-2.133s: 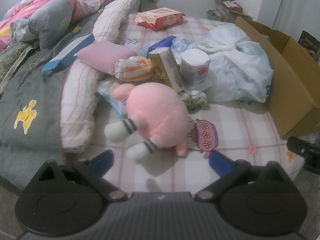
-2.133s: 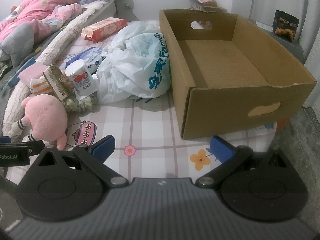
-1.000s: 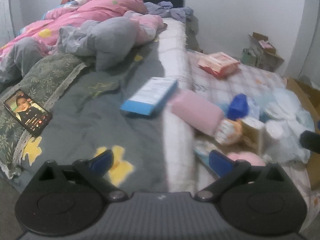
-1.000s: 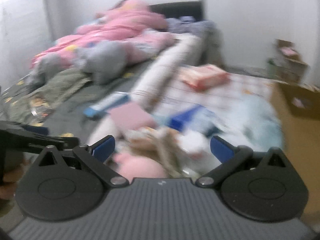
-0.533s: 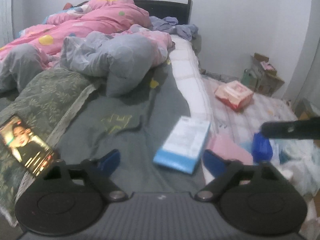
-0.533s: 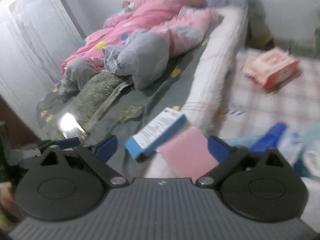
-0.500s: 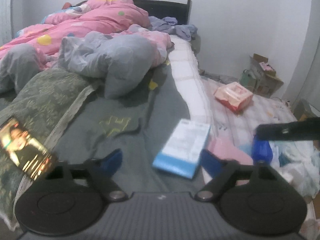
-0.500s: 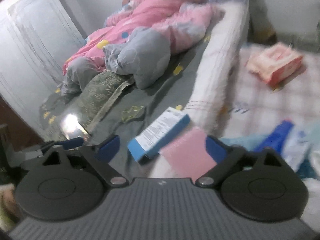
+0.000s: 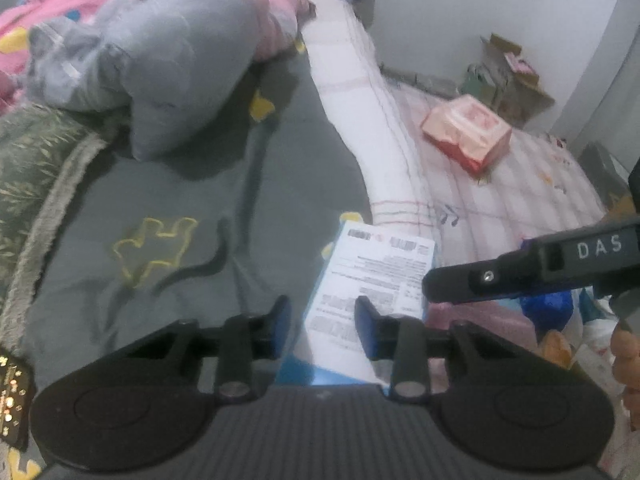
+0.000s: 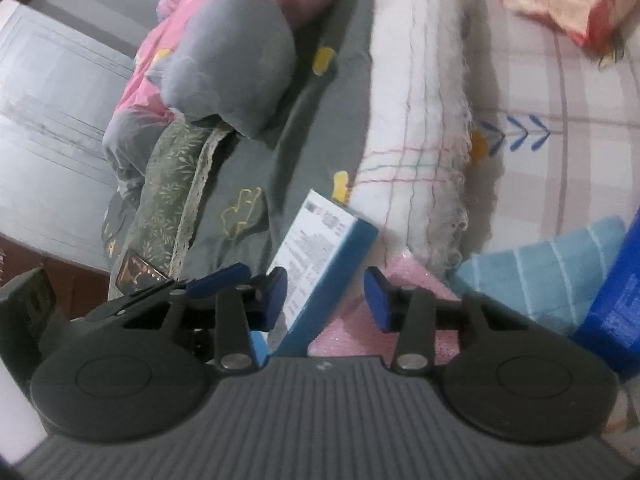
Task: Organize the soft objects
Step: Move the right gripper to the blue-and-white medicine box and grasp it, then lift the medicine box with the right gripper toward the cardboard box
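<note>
Right wrist alone shows a blue towel [image 10: 540, 264]; both hand-held grippers — left [image 9: 322, 322], right [image 10: 326, 298] — closing, unclamped.

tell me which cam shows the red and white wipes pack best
The left wrist view: the wipes pack lies whole on the checked sheet, blurred but uncut. The right wrist view catches only part of it, cropped at the top right corner.

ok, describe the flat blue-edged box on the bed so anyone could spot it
Start at the long white quilted bolster running down the bed. At its near end, on the grey blanket, lies the flat blue-edged box. It alone has a white face of printed text and barcodes.
</note>
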`<act>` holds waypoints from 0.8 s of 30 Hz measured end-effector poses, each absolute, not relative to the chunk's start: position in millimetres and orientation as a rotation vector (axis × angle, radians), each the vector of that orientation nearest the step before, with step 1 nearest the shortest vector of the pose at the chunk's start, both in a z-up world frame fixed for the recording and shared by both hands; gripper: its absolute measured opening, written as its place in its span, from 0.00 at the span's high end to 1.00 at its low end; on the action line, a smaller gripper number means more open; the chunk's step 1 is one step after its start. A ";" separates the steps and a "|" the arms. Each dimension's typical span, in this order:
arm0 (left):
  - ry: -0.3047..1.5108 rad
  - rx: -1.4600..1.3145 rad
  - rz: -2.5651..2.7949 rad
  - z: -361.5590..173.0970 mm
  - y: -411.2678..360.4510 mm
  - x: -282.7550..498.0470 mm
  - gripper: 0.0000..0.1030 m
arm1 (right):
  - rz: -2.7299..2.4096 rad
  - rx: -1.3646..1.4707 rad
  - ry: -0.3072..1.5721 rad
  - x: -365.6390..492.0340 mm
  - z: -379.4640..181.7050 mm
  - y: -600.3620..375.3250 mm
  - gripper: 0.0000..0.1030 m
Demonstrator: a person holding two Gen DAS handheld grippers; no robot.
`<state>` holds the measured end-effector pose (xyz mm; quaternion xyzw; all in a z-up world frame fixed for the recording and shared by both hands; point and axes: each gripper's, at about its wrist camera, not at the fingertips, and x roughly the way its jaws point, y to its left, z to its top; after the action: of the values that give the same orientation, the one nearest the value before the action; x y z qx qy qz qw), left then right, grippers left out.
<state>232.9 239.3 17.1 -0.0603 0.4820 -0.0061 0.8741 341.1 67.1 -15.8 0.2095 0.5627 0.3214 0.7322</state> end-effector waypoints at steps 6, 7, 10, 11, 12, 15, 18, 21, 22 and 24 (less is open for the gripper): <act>1.073 -0.236 -0.025 13.1 255.5 257.0 0.55 | 0.705 0.499 1.295 358.5 -34.2 76.3 0.65; 1.087 -0.258 -0.029 12.2 259.2 259.9 0.55 | 0.705 0.504 1.304 360.9 -37.3 78.7 0.65; 1.122 -0.312 -0.049 9.5 266.8 264.7 0.55 | 0.705 0.526 1.319 367.1 -44.3 81.9 0.65; 1.131 -0.325 -0.062 8.5 267.9 265.8 0.54 | 0.706 0.537 1.322 368.7 -45.6 82.5 0.66; 1.143 -0.343 -0.085 6.8 268.7 265.9 0.53 | 0.708 0.548 1.325 369.9 -47.0 82.9 0.67; 1.146 -0.374 -0.117 6.3 268.6 263.2 0.48 | 0.722 0.593 1.323 374.2 -47.5 78.7 0.71; 1.142 -0.374 -0.124 7.8 265.6 260.7 0.46 | 0.743 0.639 1.314 377.8 -47.9 74.2 0.73; 1.158 -0.377 -0.111 5.4 264.1 260.5 0.38 | 0.746 0.633 1.308 373.7 -49.3 74.5 0.73; 1.162 -0.381 -0.102 4.2 263.5 261.2 0.36 | 0.744 0.632 1.311 372.3 -50.5 74.8 0.73; 1.154 -0.378 -0.107 4.2 260.5 261.2 0.36 | 0.740 0.635 1.312 370.4 -50.8 76.3 0.73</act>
<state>261.2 260.5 4.2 -0.1776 0.5421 -0.0500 0.8198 370.4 76.3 -50.8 0.2835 0.5853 0.3303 0.6840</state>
